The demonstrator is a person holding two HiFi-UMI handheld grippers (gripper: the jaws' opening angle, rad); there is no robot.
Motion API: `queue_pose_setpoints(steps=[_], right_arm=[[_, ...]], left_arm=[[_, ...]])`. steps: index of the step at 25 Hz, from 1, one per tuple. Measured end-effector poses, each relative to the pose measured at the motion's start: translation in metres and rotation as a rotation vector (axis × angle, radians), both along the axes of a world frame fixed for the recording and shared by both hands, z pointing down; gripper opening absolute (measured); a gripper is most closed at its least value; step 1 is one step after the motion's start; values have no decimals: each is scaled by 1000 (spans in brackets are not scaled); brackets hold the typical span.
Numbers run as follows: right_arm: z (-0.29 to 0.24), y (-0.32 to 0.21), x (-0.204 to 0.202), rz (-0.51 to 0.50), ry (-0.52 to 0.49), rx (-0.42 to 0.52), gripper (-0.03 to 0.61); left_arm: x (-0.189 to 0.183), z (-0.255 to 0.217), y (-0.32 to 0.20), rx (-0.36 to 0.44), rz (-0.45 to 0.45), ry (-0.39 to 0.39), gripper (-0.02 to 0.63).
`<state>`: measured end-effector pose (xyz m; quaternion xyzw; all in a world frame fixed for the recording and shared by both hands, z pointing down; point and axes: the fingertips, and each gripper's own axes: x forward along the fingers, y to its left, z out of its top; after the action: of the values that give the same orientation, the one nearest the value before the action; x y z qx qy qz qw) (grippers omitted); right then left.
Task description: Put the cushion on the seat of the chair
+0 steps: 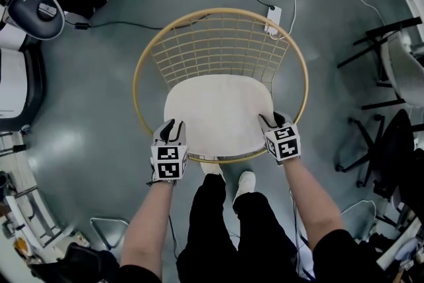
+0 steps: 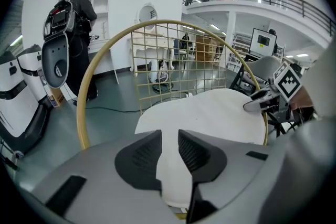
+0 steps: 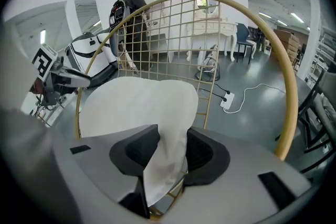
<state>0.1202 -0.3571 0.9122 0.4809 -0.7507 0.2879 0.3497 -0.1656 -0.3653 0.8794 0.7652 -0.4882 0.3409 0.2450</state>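
Observation:
A cream cushion (image 1: 218, 113) lies on the seat of the round gold wire chair (image 1: 142, 63). My left gripper (image 1: 173, 126) is at the cushion's front left corner. In the left gripper view its jaws (image 2: 169, 136) stand narrow, with the cushion (image 2: 210, 113) edge filling the gap between the pads. My right gripper (image 1: 273, 120) is at the front right corner. In the right gripper view its jaws (image 3: 173, 139) stand apart around a hanging fold of the cushion (image 3: 136, 102), which rests against one pad only. Each gripper sees the other across the seat: right (image 2: 262, 99), left (image 3: 68, 78).
The chair's hoop rim (image 3: 286, 86) and wire grid back rise behind the seat. A power strip (image 1: 273, 15) with a white cable lies on the grey floor behind it. Black office chairs (image 1: 391, 142) stand at the right, a dark machine (image 1: 33, 6) at the left. My feet (image 1: 228, 175) are just before the seat.

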Motion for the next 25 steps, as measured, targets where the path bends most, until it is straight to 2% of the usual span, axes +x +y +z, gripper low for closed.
queue_pose_setpoints(steps=[3,4,5,6,7,10,13,15,18,25], right_arm=[[-3,0,3,4,47,13,181],[-3,0,4,7,52,12,221],[-3,-1,4,8,57,12,359],[-6,-2,4,8,62,20,394],[-10,-3,4,5,66,34,349],[-26,-7,-1,-13,57,68,340],[-49,-7,-8,-50,25,94,242],[-69,-4,-17,-86,-23,115,14],[-104,3,-28,-134,-90,144,14],[-188,3,-47,-190,-150,227,14]], left_arm=[[3,-6,1,4,3,7,55],[5,-8,2,5,5,11,43],[7,-10,3,8,8,12,40],[9,-12,4,12,10,14,37],[11,-15,4,16,13,17,35],[18,-27,4,27,18,33,28],[25,-45,6,41,18,50,26],[30,-60,9,53,13,67,25],[39,-88,16,67,-4,106,23],[52,-163,20,129,-43,183,21]])
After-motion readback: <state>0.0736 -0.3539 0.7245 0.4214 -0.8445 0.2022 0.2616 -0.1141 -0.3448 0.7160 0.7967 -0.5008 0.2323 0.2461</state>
